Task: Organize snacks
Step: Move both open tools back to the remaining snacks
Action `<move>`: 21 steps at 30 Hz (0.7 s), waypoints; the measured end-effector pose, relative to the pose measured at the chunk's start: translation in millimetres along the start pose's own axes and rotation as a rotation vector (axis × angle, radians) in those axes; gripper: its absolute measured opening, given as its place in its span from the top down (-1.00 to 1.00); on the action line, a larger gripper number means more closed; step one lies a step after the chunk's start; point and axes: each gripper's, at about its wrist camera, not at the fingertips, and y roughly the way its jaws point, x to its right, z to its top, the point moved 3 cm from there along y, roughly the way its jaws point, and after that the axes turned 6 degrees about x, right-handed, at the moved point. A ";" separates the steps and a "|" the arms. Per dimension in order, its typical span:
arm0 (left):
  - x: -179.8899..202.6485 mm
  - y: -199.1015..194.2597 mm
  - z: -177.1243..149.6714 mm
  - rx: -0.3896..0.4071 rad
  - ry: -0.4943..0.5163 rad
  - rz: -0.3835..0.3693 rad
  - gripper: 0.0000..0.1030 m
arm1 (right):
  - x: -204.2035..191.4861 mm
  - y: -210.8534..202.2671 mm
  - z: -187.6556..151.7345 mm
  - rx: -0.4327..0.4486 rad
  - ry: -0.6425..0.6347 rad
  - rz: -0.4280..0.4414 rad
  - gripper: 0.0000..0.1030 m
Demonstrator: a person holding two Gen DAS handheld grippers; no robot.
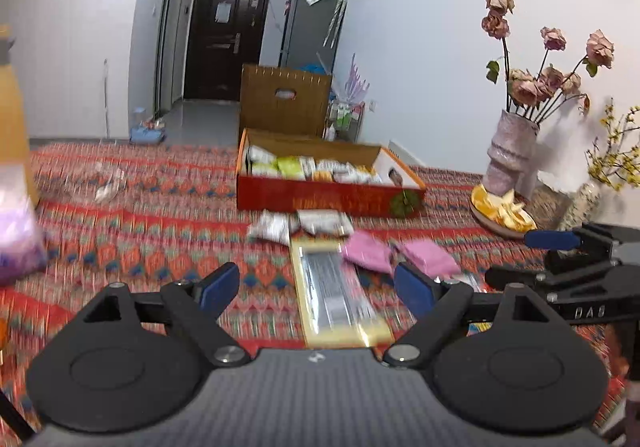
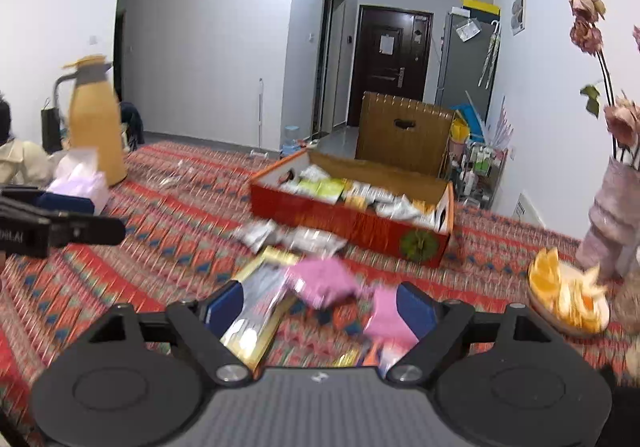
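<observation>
Left hand-held gripper (image 1: 316,287) gapes wide over the yellow-edged snack pack (image 1: 336,295); right hand-held gripper (image 2: 320,307) gapes over pink packets (image 2: 326,281).

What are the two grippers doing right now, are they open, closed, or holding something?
Left gripper: open, holding nothing, above the long yellow-edged packet.
Right gripper: open, holding nothing, above the pink packets.
</observation>
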 end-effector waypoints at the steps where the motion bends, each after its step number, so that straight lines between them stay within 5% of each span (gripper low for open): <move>1: 0.3 -7.4 -8.2 -0.009 -0.012 0.002 -0.68 | -4.7 -8.9 -9.8 -0.004 0.004 -0.002 -0.63; 12: 4.5 -37.2 -99.8 -0.180 -0.052 0.045 -0.71 | -26.4 -64.9 -109.0 -0.108 0.165 -0.015 -0.64; 21: 1.9 -37.7 -100.9 -0.173 -0.058 0.054 -0.71 | -24.8 -72.3 -126.7 -0.135 0.181 -0.048 -0.64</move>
